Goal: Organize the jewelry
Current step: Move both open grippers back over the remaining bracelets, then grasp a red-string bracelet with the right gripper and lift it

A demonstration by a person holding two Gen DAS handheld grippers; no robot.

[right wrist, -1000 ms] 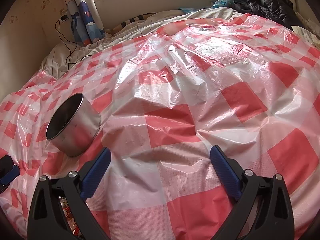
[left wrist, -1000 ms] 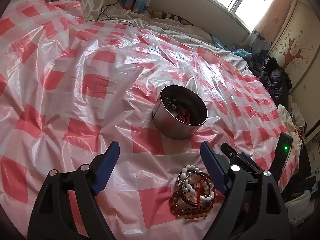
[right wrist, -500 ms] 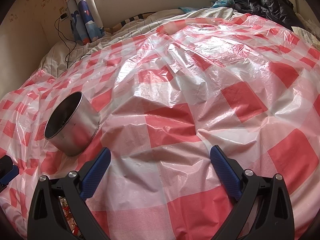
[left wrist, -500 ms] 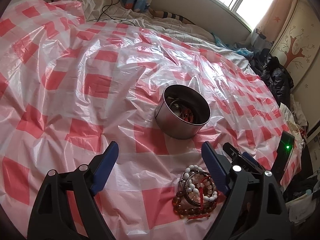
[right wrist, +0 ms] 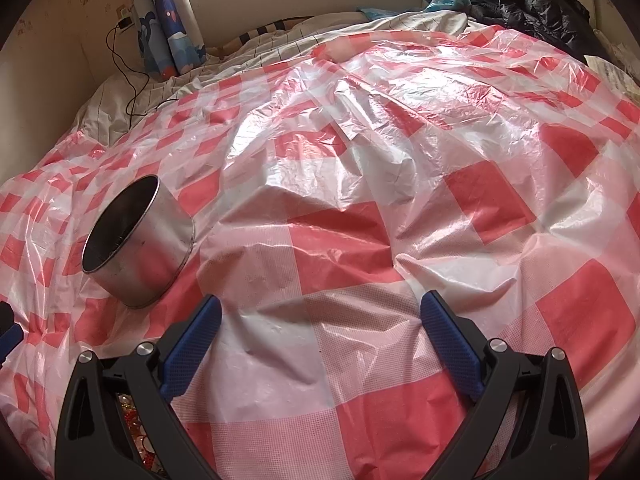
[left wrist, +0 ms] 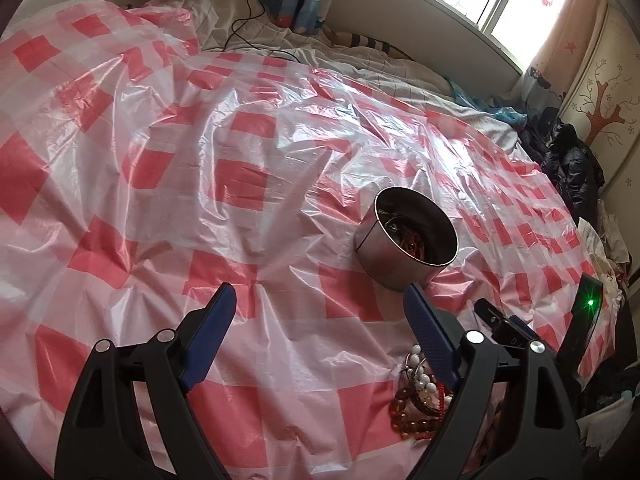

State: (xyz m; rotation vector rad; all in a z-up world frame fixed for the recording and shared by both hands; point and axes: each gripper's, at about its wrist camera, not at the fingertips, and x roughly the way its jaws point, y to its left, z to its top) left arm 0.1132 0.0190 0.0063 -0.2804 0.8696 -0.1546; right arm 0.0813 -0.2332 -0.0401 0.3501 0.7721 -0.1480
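Bead bracelets [left wrist: 420, 396] lay heaped lower right, partly behind the left gripper [left wrist: 320, 312]'s right finger; jaws wide, empty. Right gripper [right wrist: 320, 320] likewise agape. Steel tin [left wrist: 408, 244] right of centre on red-checked plastic sheet [left wrist: 200, 160] over bed.

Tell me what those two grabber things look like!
Both look alike. The left gripper and the right gripper each have two chunky black plastic arms with triangle-shaped holes, shiny round silver bolts, and dark blue ribbed fingers shaped like long paddles. No cables, markings, hands or sleeves show.
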